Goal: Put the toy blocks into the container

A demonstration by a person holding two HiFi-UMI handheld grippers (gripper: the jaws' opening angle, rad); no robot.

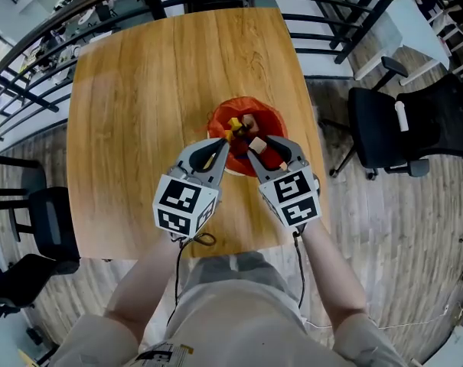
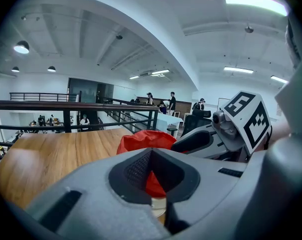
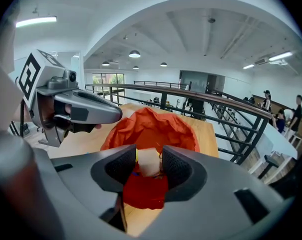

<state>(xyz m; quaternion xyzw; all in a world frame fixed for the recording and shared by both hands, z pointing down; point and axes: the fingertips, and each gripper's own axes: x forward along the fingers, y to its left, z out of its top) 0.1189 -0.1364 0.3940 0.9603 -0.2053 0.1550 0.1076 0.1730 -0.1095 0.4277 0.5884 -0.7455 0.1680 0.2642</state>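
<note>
An orange-red bag container (image 1: pixel 271 118) stands on the wooden table (image 1: pixel 139 90) with several toy blocks inside, among them a yellow one (image 1: pixel 235 123). My right gripper (image 1: pixel 255 147) hangs over the bag's near rim, shut on a tan block (image 1: pixel 257 143). The right gripper view shows that tan block (image 3: pixel 147 160) pressed between the pads of the right gripper (image 3: pixel 148 165), above the bag's open mouth (image 3: pixel 155 126). My left gripper (image 1: pixel 221 148) is just to its left at the rim, jaws shut and empty. In the left gripper view its tips (image 2: pixel 151 152) meet before the red bag (image 2: pixel 143 140).
A black railing (image 1: pixel 63 29) runs round the table's far and left sides. One black office chair (image 1: pixel 399 128) stands to the right on the wood floor and a dark chair (image 1: pixel 47 220) to the left. Bare tabletop lies left of and beyond the bag.
</note>
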